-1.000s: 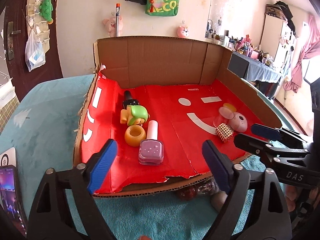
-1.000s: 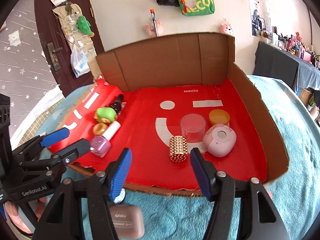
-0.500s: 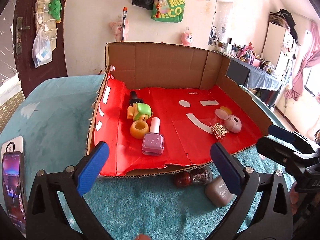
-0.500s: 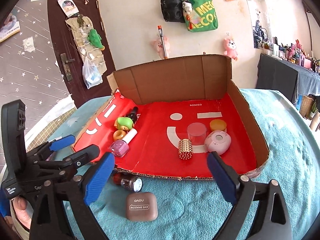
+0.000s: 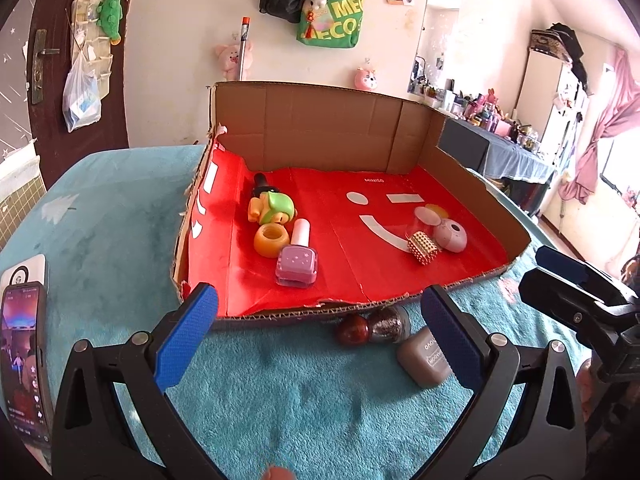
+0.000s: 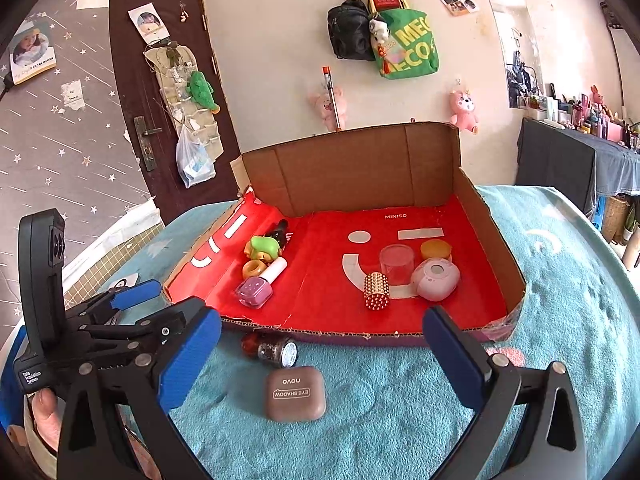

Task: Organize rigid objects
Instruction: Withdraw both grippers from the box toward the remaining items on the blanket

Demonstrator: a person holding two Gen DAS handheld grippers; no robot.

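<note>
Hovering wide apart over the teal blanket [image 6: 400,420], both pairs of tongs released and gripping nothing.

Sorted already into two clusters inside the cardboard tray [image 6: 492,220]: nail polish bottle [image 5: 298,260] and toys at left, studded cylinder [image 6: 376,291] and pink case [image 6: 436,280] at right; left outside, against the near edge, eye shadow compact [image 6: 296,394] and glitter bottle [image 6: 272,350], probably next, hence left gripper [image 5: 320,340] and right gripper [image 6: 320,356] spread, the right's jaws just widened.

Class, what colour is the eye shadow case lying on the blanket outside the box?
Brownish taupe, best seen in the right wrist view: eye shadow case.
</note>
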